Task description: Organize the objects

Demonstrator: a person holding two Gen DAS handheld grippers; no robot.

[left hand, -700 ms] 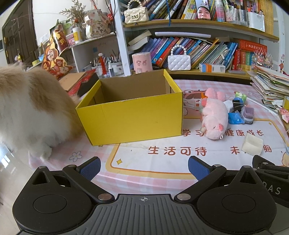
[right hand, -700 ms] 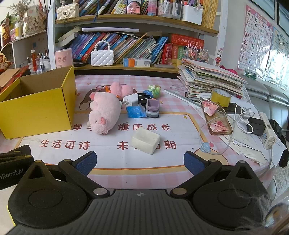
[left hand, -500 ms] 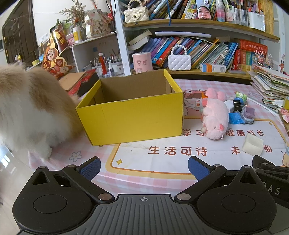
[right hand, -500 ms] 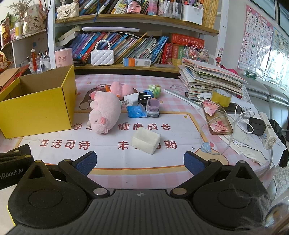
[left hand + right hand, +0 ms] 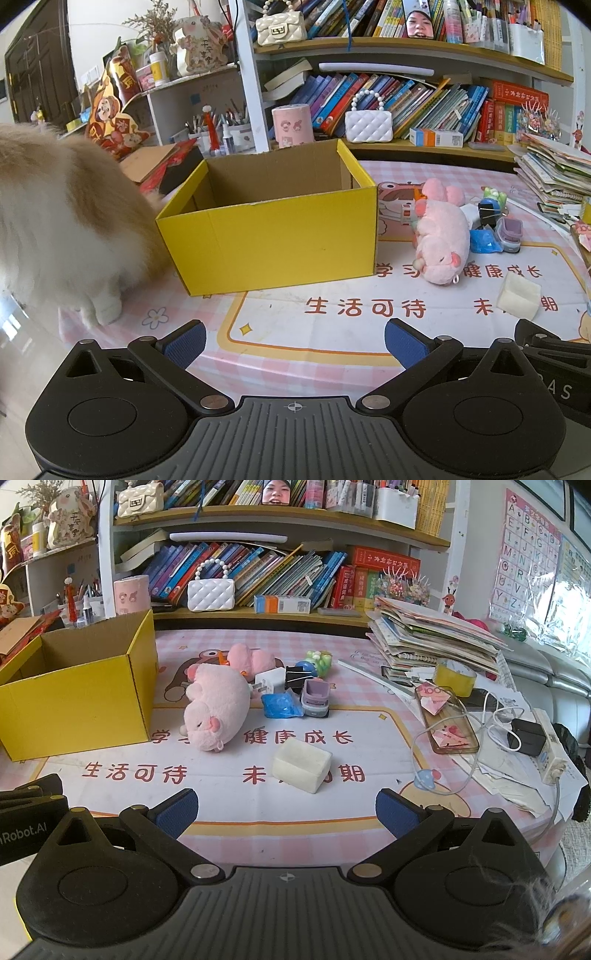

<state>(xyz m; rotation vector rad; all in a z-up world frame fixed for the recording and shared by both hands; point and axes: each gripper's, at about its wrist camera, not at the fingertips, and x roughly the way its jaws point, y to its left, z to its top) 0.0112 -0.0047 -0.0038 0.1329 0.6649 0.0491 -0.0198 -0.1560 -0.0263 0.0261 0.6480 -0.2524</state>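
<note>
Nothing on the table (image 5: pixel 110 786) has shifted since the earlier frames; both the left claw (image 5: pixel 294 341) and right claw (image 5: pixel 286 812) hang wide and empty. Pink plush pig (image 5: pixel 216 707), white block (image 5: pixel 301 764) and small toys lie beside the empty yellow box (image 5: pixel 271 221). A furry animal (image 5: pixel 55 225) pressed against the box could nudge it or wander into a reach.

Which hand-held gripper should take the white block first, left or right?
Right, probably. The white block lies just ahead of the open right hand-held gripper, nearly centred between its fingers. From the left hand-held gripper, also open, it sits far off to the side, while the yellow box is straight ahead.
</note>
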